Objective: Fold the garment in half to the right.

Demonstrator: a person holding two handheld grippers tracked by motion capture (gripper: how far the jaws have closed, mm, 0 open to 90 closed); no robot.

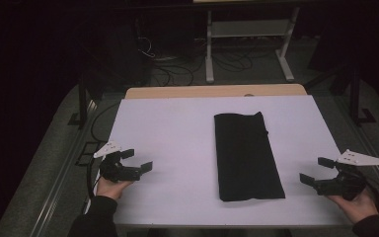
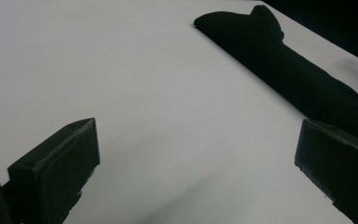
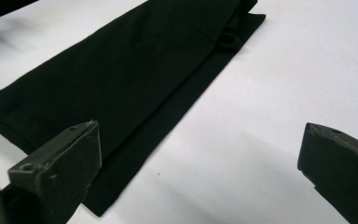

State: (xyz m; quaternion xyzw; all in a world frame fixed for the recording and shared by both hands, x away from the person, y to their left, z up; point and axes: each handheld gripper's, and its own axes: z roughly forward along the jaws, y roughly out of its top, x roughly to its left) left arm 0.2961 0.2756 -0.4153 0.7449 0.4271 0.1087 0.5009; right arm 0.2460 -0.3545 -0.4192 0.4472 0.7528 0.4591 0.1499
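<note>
Toward the right half of the white table top (image 1: 177, 138), a black cloth folded into a long flat rectangle (image 1: 246, 155) lies with its length running from the near edge toward the far edge, nearer the right edge than the left. Both tools rest close to the near edge with jaws spread wide and empty: the left gripper (image 1: 137, 160) well apart from the cloth by the near-left corner, the right gripper (image 1: 317, 170) near the cloth's right side. To fold it again cleanly, I judge each gripper should come low to a near corner, slide one jaw under all layers, close firmly, then lift together and evenly so the stacked layers do not slip apart.
</note>
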